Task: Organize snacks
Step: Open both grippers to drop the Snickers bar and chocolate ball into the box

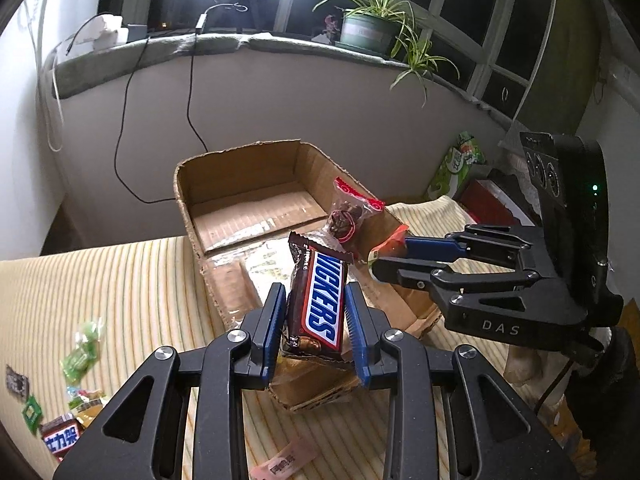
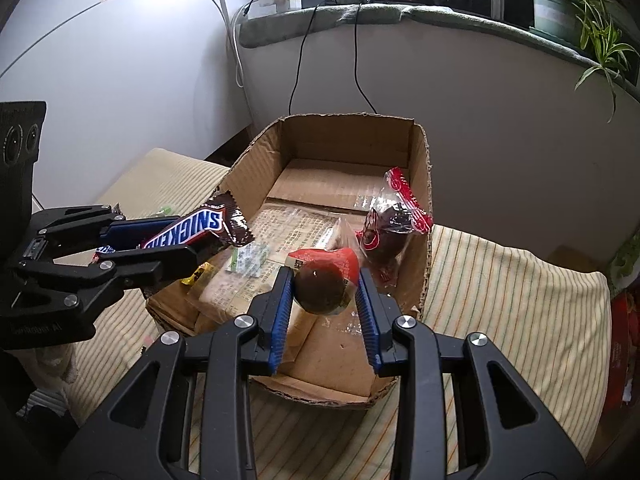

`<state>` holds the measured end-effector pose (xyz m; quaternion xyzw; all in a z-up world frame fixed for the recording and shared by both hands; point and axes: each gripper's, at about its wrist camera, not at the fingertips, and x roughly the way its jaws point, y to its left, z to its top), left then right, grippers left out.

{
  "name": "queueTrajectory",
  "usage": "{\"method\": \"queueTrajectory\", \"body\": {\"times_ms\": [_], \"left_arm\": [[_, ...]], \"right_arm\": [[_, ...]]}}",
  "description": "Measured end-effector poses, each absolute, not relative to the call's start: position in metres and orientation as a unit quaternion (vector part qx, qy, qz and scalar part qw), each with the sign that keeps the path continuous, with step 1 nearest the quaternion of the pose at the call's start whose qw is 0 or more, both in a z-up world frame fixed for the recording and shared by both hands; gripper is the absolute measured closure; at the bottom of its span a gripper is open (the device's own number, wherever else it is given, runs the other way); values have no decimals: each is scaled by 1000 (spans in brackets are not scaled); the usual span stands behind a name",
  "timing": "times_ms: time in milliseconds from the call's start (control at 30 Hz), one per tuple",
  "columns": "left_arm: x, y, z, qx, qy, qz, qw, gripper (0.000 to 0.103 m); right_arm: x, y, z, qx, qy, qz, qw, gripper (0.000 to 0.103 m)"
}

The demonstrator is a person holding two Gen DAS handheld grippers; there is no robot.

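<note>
My left gripper (image 1: 316, 308) is shut on a brown Snickers bar (image 1: 320, 304) and holds it above the near end of an open cardboard box (image 1: 240, 184). It also shows in the right wrist view (image 2: 192, 248), with the Snickers bar (image 2: 192, 228) over the box's left wall. My right gripper (image 2: 324, 292) is shut on a round brown snack in a clear wrapper with a red end (image 2: 324, 284), above the box (image 2: 348, 140). A second such wrapped snack (image 2: 392, 224) hangs or leans by the box's right wall. My right gripper (image 1: 384, 260) reaches in from the right.
Loose sweets lie on the striped cloth at the left: green wrappers (image 1: 82, 354), a small Snickers (image 1: 60, 436), a pink packet (image 1: 284, 462). Small packets (image 2: 246, 258) lie inside the box. A green bag (image 1: 456, 164) and a red box (image 2: 624, 344) stand at the right.
</note>
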<state>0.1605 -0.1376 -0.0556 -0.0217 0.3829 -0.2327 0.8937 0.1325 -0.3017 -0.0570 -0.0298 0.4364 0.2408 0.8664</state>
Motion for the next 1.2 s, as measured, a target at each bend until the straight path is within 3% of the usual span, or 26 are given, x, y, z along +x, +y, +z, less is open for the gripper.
{"method": "queueTrajectory", "body": {"times_ms": [133, 267, 833, 933, 1200], "left_arm": [[161, -140, -53, -17, 379, -233, 895, 74], [159, -139, -50, -15, 376, -232, 897, 74], [124, -97, -33, -24, 357, -208, 910, 74], [115, -79, -32, -28, 355, -193, 914, 63], [85, -19, -40, -41, 361, -145, 920, 63]], "right_arm": [[134, -301, -57, -33, 434, 237, 869, 69], [131, -301, -54, -38, 428, 230, 873, 46], [104, -281, -25, -35, 407, 240, 880, 39], [95, -272, -22, -36, 403, 249, 880, 34], [65, -244, -16, -41, 395, 282, 873, 27]]}}
